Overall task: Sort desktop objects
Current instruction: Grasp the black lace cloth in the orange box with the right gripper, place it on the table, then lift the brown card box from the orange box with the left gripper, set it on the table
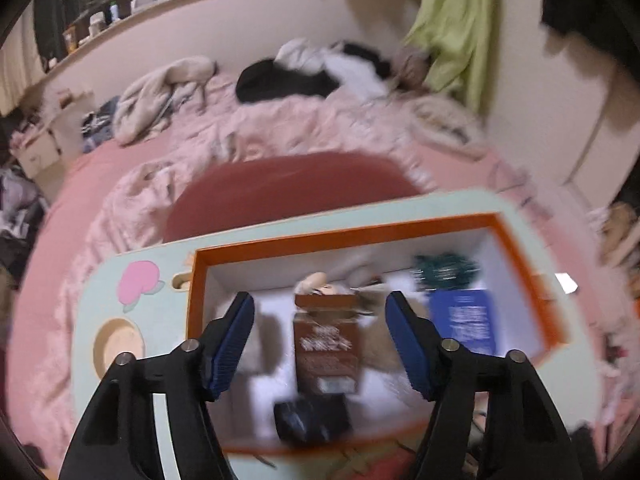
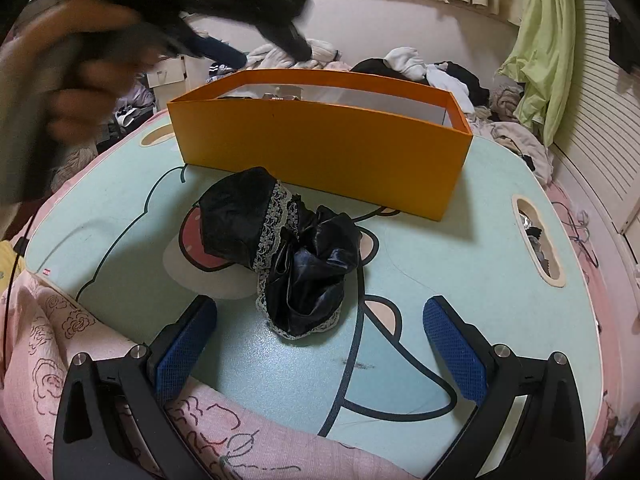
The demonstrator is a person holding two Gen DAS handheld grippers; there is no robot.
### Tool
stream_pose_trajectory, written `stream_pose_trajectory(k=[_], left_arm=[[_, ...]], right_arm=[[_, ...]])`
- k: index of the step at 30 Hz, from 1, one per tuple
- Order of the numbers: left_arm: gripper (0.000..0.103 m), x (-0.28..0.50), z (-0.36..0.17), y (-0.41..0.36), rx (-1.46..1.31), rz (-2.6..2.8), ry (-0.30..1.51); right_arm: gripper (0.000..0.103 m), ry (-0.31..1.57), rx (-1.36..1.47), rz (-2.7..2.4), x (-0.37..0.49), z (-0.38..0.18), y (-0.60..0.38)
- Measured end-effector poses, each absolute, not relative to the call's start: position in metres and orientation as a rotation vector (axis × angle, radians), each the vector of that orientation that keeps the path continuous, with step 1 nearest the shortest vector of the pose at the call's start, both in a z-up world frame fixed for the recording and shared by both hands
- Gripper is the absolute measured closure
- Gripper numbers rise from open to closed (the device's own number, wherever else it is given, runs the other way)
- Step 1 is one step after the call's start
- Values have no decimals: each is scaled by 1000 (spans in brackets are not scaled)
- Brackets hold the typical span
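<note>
The left gripper hangs over the orange box, its fingers apart and holding nothing; inside lie a brown carton, a blue packet and a dark green item, all blurred. The right gripper stands wide open and empty in the lower frame; a black satin pouch with lace trim lies at the centre of the mint lap table, near the box wall, with bare surface to its right up to the table edge.
</note>
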State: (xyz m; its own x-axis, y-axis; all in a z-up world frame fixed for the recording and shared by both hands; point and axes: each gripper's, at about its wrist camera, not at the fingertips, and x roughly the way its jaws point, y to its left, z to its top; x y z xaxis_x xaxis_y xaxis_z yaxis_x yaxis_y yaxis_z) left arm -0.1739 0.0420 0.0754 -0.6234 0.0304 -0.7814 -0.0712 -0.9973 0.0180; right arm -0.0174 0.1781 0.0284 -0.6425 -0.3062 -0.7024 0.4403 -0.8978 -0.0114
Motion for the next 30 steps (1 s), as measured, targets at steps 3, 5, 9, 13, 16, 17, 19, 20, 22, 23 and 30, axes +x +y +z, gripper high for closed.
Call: stream_pose_trajectory(k=[3,5,9,13,16,17,19,20,22,23,30], left_arm=[[63,-191,51,46,-1474,2719,94],[64,-190,44,44,-1456,2740,101],[64,-162,55,45,-1272,2852,107],[64,-114,90,44,-1063,2962,103],[64,-78,116,41,-926,3034,127],[64,-68,121,41,-900,3045,134],[64,-51,130,38,-856,3056,134],[64,-44,131,36,-844,3061,130],[64,-34,131,33,-843,3069,122],[64,-31,129,31,-851,3068,120],[62,-33,49,13,-1114,2949,-43]], right_arm=[[0,250,1020,-2510,-14,27,184],[0,251,1021,-2510,-14,27,184],[0,251,1021,-2510,-15,27,184],[0,252,1021,-2511,-15,26,184],[0,252,1021,-2511,-15,27,184],[0,252,1021,-2510,-15,27,184],[0,252,1021,-2510,-15,27,183],[0,252,1021,-2510,-15,27,183],[0,252,1021,-2510,-15,28,183],[0,252,1021,-2510,-15,28,183],[0,252,1022,-2509,-15,29,182]])
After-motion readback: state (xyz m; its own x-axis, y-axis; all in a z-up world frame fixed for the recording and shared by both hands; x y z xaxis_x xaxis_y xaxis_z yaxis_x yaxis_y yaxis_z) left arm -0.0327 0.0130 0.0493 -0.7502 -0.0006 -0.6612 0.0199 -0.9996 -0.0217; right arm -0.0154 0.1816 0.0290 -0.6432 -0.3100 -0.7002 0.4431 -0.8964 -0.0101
